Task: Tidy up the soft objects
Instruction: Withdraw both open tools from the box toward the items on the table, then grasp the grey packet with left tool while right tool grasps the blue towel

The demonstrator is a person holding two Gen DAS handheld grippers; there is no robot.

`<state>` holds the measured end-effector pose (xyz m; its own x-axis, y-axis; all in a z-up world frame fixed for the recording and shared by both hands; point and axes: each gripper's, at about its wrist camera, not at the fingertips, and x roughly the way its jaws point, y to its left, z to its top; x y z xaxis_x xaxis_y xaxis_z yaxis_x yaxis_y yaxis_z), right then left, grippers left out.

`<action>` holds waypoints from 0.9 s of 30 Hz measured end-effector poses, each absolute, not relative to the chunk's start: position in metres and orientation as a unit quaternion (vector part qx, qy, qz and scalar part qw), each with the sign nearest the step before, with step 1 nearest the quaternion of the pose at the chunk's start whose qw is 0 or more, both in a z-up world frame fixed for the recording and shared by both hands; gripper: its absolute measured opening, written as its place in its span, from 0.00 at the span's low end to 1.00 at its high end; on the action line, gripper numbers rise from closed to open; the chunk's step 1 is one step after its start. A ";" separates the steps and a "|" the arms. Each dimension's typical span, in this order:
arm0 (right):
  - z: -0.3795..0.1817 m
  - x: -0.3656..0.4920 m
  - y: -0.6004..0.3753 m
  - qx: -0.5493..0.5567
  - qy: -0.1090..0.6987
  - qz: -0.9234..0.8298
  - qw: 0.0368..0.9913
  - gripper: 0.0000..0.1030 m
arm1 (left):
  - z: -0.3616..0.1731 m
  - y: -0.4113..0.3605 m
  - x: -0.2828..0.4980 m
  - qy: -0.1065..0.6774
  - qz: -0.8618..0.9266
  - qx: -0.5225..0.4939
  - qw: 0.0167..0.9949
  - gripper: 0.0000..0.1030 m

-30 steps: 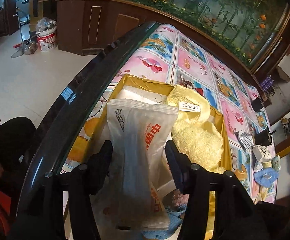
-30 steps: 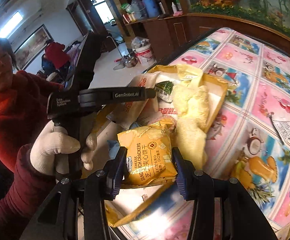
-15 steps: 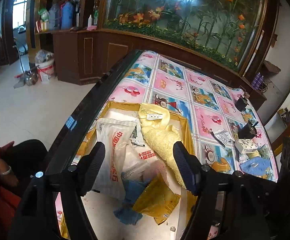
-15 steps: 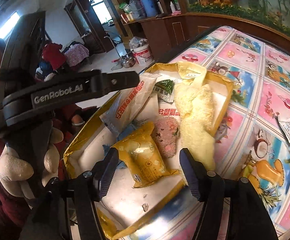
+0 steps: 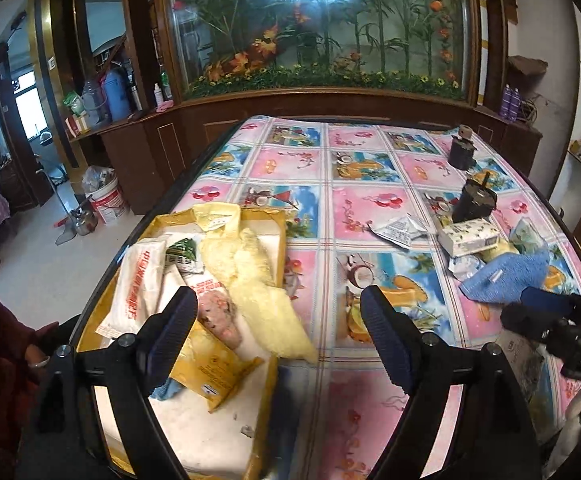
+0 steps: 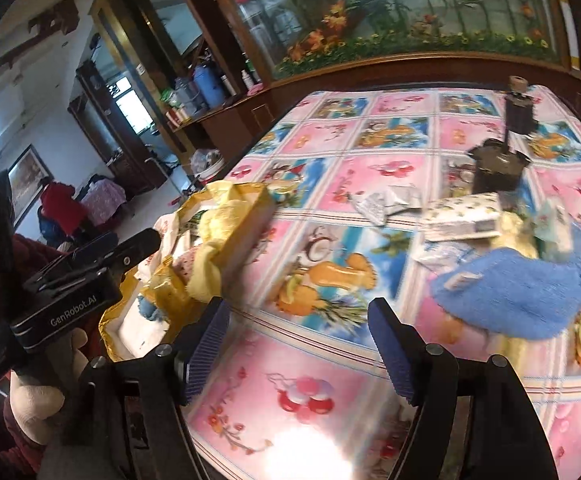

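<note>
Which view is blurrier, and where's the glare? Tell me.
Right wrist view: motion-smeared, the blue towel and tablecloth soft, white glare at the bottom edge. Left wrist view: sharp, fisheye bending the table edge, yellow box crisp.

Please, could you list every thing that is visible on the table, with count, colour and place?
tray: 1, gold rim, table's left edge
yellow towel: 1, in tray, end over rim
white packet: 1, red print, tray's left side
cracker packet: 1, yellow, tray's near part
blue towel: 1, table's right side
patterned box: 1, white, behind blue towel
dark containers: 2, far right
tablecloth: 1, pink and blue squares
left gripper: 1, black, jaws open, empty
right gripper: 1, black, jaws open, empty
</note>
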<state>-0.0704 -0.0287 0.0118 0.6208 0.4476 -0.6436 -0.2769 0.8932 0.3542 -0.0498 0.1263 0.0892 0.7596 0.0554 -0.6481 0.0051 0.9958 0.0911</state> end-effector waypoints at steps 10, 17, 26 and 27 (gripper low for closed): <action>-0.003 -0.082 -0.146 0.157 0.380 0.096 0.907 0.72 | 0.077 0.079 -0.052 0.370 -0.008 0.085 0.925 0.81; -0.005 -0.072 -0.185 0.173 0.370 0.063 0.910 0.72 | 0.067 0.065 -0.045 0.385 -0.010 0.095 0.918 0.81; -0.005 -0.036 -0.226 0.184 0.364 0.010 0.913 0.72 | 0.055 0.067 -0.040 0.410 -0.030 0.067 0.909 0.81; -0.006 -0.028 -0.230 0.184 0.367 0.002 0.912 0.72 | 0.053 0.068 -0.040 0.413 -0.032 0.062 0.908 0.81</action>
<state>-0.0283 -0.2302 -0.0063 0.7300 0.1384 -0.6693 0.1327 0.9320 0.3374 -0.0401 0.0683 0.0532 0.6569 -0.0071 -0.7540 0.1101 0.9901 0.0866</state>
